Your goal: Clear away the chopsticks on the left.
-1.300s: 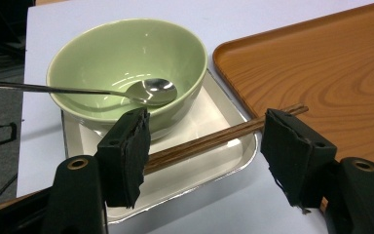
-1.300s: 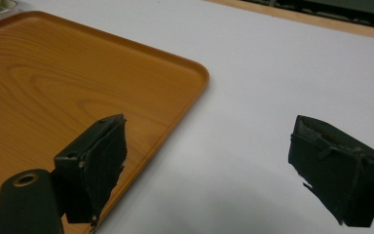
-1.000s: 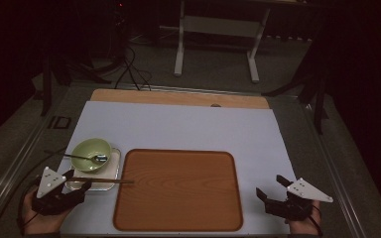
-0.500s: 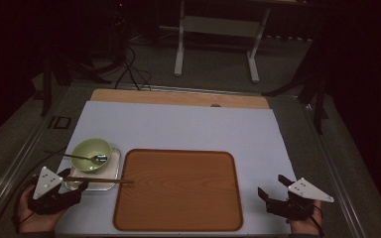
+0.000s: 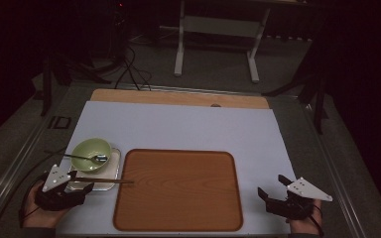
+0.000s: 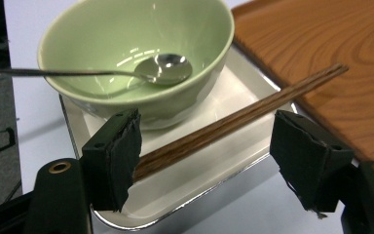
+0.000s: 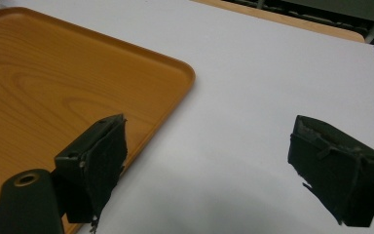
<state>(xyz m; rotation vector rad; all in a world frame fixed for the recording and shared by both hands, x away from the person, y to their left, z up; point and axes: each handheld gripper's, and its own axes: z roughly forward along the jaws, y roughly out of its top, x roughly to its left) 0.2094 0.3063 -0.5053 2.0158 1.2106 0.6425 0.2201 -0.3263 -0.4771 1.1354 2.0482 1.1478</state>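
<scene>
A pair of dark brown wooden chopsticks lay side by side, nearly flat, across a shallow metal tray. Their near ends rested against the left pad of the tongs; their tips extended over the rim onto the edge of a wooden serving tray. They lay just in front of a pale green bowl.

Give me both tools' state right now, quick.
Left tool: open, jaws just been opening, chopsticks lying loose between them.
Right tool: open, holding nothing.
</scene>
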